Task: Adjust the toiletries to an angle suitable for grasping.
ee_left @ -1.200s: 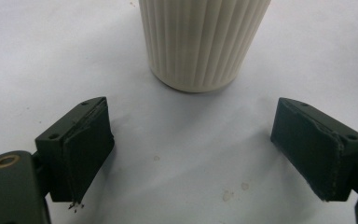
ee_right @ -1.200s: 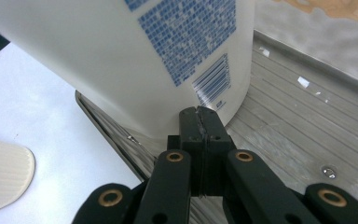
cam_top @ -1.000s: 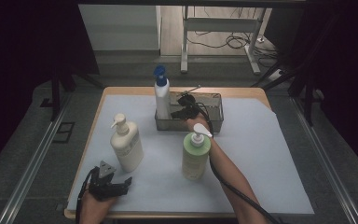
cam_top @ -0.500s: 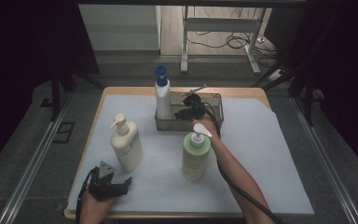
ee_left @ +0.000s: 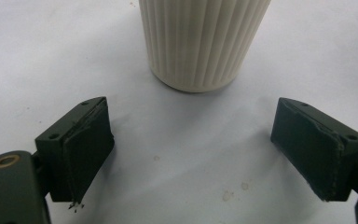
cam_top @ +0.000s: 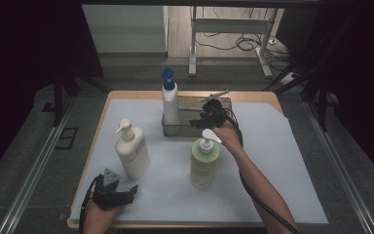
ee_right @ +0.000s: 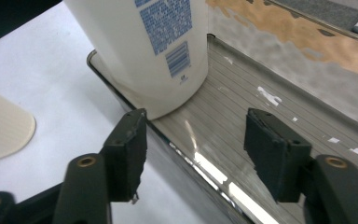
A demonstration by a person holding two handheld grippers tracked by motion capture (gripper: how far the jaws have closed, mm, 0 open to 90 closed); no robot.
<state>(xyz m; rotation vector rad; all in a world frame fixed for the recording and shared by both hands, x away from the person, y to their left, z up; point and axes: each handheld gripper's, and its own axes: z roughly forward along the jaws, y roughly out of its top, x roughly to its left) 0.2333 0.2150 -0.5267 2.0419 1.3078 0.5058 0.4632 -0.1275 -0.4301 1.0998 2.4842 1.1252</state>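
A white bottle with a blue cap [cam_top: 169, 103] stands upright in the left end of a metal tray [cam_top: 222, 103]. My right gripper [cam_top: 198, 119] hovers over the tray just right of it. In the right gripper view the bottle [ee_right: 154, 51] is beyond the jaws of this gripper [ee_right: 193, 140], which have just been opening and hold nothing; the tray's near rim [ee_right: 200, 168] runs below them. My left gripper [cam_top: 131, 190] rests open at the front left. Its jaws [ee_left: 191, 144] face the ribbed base of a cream pump bottle [ee_left: 200, 42].
The cream pump bottle [cam_top: 132, 151] stands at the left of the white mat [cam_top: 282, 161], and a green pump bottle [cam_top: 204, 163] stands at the middle, close under my right forearm. The table's front edge lies just behind the left hand.
My right gripper has opened and drawn back to the right, a little higher, away from the white bottle, which stays standing in the tray. The left gripper has not moved.
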